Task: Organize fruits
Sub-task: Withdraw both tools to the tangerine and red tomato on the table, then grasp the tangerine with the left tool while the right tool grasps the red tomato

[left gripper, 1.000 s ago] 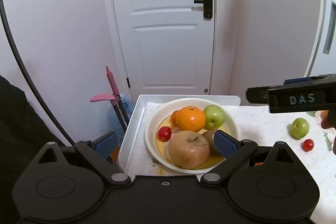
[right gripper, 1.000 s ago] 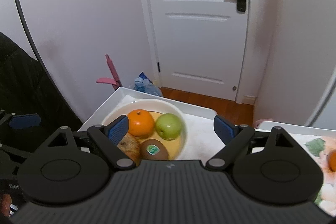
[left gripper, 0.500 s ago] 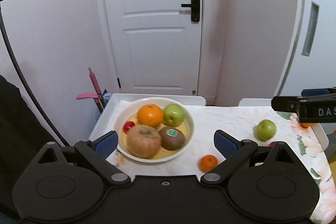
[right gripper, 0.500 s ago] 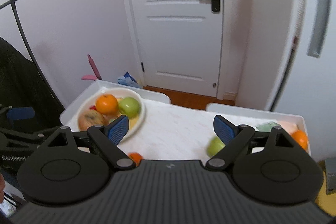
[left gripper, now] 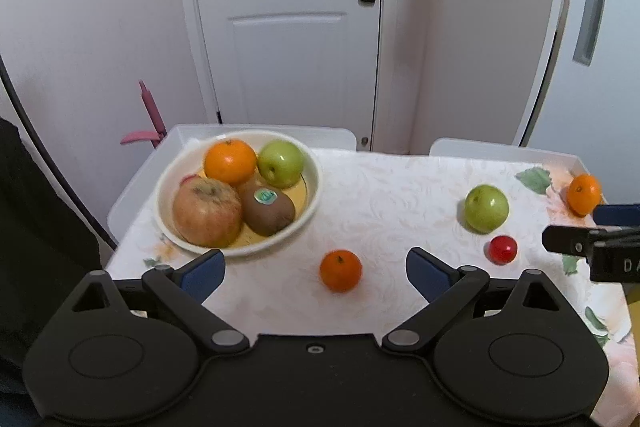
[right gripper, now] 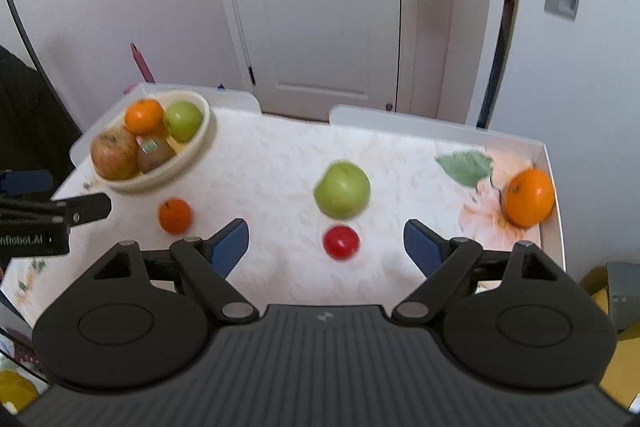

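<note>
A cream bowl (left gripper: 316, 183) at the table's back left holds an orange, a green apple, a brownish apple and a stickered kiwi (left gripper: 267, 207). Loose on the cloth lie a small orange (left gripper: 340, 270), a green apple (left gripper: 486, 208), a small red fruit (left gripper: 502, 249) and an orange (left gripper: 584, 194) at the far right rim. My left gripper (left gripper: 316, 271) is open above the small orange and touches nothing. My right gripper (right gripper: 325, 243) is wide and its jaws are closing. The red fruit (right gripper: 341, 242) shows between its fingers, untouched, with the green apple (right gripper: 342, 189) just beyond.
The fruit lies on a white table with a raised rim (right gripper: 552, 187) and a pale floral cloth. A white door (left gripper: 288, 27) stands behind it. A pink handle (left gripper: 150, 111) and a dark cloth are at the left. The bowl (right gripper: 200, 143) sits near the left rim.
Both grippers have swung right and back from the bowl, which now sits to the left. The loose fruit on the cloth has come into view under them. Neither has taken hold of anything.
</note>
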A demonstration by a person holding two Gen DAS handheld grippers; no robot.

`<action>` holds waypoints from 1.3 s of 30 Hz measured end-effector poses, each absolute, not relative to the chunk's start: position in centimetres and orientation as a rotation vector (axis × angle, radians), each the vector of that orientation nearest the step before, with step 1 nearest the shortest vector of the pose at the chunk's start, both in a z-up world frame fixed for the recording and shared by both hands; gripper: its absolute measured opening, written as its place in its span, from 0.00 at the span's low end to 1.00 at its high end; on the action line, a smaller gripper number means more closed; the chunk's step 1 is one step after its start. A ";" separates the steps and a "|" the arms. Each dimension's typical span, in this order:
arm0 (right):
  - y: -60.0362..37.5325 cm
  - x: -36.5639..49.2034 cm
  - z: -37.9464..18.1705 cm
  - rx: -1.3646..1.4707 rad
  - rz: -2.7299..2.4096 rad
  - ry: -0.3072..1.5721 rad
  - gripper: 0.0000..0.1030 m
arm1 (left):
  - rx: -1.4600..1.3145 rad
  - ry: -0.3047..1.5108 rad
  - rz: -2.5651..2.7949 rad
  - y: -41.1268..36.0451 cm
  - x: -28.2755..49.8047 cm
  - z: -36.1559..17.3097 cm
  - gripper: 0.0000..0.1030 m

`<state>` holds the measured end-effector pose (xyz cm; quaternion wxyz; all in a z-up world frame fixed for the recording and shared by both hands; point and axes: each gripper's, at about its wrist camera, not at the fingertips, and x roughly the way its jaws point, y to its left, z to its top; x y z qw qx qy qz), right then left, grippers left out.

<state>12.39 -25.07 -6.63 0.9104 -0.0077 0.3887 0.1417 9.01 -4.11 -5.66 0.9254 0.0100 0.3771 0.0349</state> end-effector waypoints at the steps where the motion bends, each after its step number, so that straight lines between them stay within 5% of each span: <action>1: -25.3 12.5 -7.2 -0.017 0.294 0.808 0.97 | 0.020 0.779 0.075 -4.3 9.3 -6.2 0.94; 9: -26.5 14.0 -11.0 -0.035 0.308 0.830 0.96 | 0.020 0.838 0.086 -5.8 11.9 -10.9 0.84; 15: -26.6 15.2 -13.0 -0.041 0.340 0.851 0.86 | 0.020 0.859 0.111 -6.2 13.7 -13.6 0.73; 25: -25.8 16.0 -14.4 -0.053 0.373 0.860 0.78 | 0.004 0.859 0.125 -6.0 15.0 -14.7 0.43; 39: -24.9 17.3 -14.9 -0.045 0.374 0.842 0.66 | 0.027 0.865 0.113 -6.0 14.3 -14.7 0.41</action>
